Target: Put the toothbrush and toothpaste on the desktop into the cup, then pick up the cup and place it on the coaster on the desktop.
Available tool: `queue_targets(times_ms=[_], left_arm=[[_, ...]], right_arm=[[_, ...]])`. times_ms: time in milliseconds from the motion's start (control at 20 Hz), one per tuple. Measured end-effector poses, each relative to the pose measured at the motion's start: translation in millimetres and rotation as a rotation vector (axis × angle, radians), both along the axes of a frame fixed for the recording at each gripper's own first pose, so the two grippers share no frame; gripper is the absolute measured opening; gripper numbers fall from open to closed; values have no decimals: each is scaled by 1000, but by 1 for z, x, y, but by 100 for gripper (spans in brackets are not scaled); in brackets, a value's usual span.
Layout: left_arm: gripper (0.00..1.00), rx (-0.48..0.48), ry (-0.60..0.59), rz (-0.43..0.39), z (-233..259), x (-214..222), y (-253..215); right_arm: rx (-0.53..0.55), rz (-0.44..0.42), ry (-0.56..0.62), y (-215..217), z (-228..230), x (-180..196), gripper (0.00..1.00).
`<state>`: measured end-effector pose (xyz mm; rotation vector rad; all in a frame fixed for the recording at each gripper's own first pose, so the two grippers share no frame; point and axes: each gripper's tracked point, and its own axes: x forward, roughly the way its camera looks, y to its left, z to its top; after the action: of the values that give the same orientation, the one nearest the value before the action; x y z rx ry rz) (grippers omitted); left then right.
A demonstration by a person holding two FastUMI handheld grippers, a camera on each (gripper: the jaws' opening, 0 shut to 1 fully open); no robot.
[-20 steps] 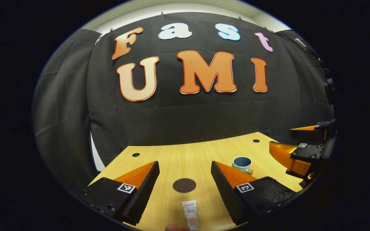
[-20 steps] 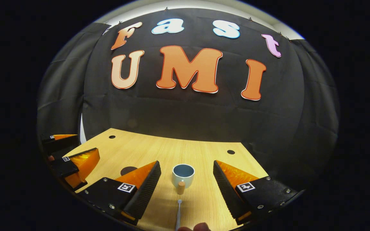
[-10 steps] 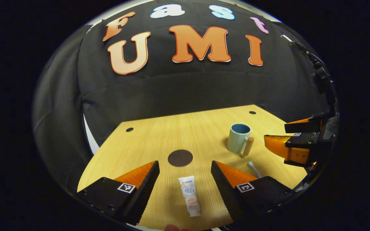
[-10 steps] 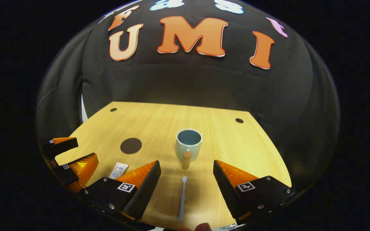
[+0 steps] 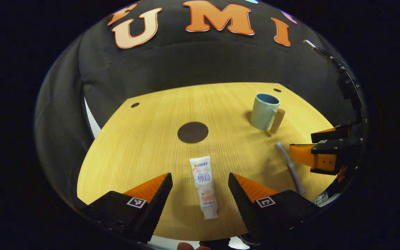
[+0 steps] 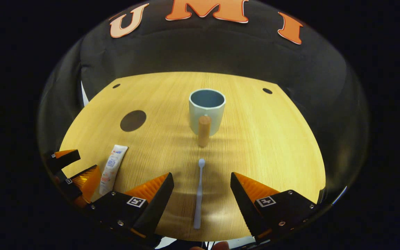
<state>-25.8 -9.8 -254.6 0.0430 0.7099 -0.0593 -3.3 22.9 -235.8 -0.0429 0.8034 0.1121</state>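
A white toothpaste tube (image 5: 204, 186) lies flat on the wooden desk, cap end toward me, between the open fingers of my left gripper (image 5: 200, 180), which hovers above it. The tube (image 6: 112, 168) also lies at the lower left in the right gripper view. A pale toothbrush (image 6: 198, 194) lies lengthwise between the open fingers of my right gripper (image 6: 201, 180), head pointing at the cup. The toothbrush (image 5: 290, 167) also lies near the right gripper (image 5: 319, 152) in the left gripper view. A light blue cup (image 6: 207, 110) with a wooden handle (image 6: 203, 131) stands upright beyond it. The dark round coaster (image 5: 192, 132) lies mid-desk.
The wooden desktop (image 5: 144, 139) has small dark holes near its far corners (image 5: 135, 105). Black cloth walls close the back and sides. The desk's near edge (image 6: 186, 239) runs just under the grippers. The left gripper (image 6: 71, 170) sits at the lower left in the right gripper view.
Both views have tilted down and risen, so more of the desk shows. The toothpaste and the toothbrush now lie fully between the open fingers. No object has moved.
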Motion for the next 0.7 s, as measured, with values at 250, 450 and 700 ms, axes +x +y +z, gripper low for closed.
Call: queue_targets(times_ms=[250, 450, 700], left_arm=[[98, -6, 85, 15, -13, -1, 2], [98, -15, 112, 20, -20, 1, 3], [98, -21, 128, 28, -23, 4, 4]], right_arm=[[-1, -12, 76, 2, -24, 1, 99], [4, -37, 115, 1, -38, 9, 94], [2, -29, 143, 6, -52, 17, 74]])
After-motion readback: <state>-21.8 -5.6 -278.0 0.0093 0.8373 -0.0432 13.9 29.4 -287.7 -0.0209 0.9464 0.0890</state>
